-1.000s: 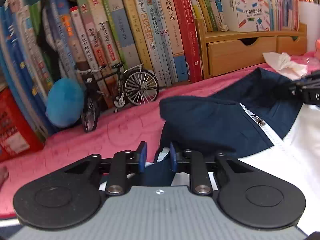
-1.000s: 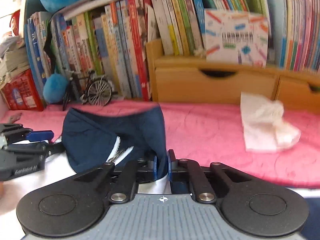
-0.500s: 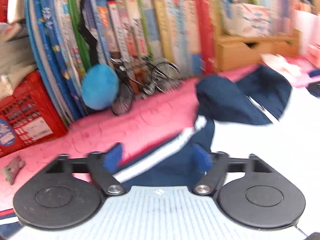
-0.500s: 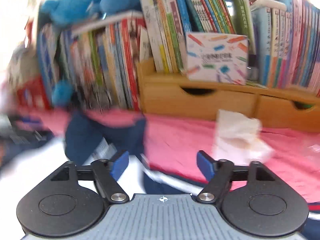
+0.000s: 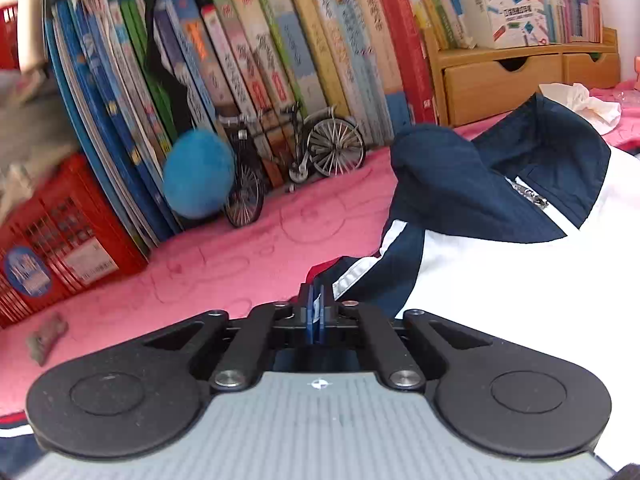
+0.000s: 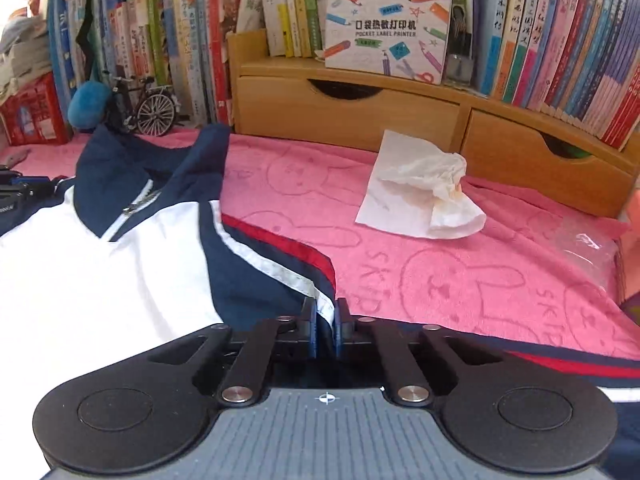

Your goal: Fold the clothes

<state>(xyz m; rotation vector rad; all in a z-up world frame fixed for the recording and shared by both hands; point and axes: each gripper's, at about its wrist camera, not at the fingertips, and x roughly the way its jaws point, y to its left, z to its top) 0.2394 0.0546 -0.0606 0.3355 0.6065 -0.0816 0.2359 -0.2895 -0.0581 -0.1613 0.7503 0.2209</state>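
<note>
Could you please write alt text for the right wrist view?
The right tool is shut on the striped sleeve of a navy and white jacket lying on a pink blanket. A crumpled tissue lies before wooden drawers and books.

- Looks like a kid's room at home: packed row of children's books from 10 to 2 o'clock
- wooden desk drawers at 12
- pink bunny-print blanket
- toy bicycle
</note>
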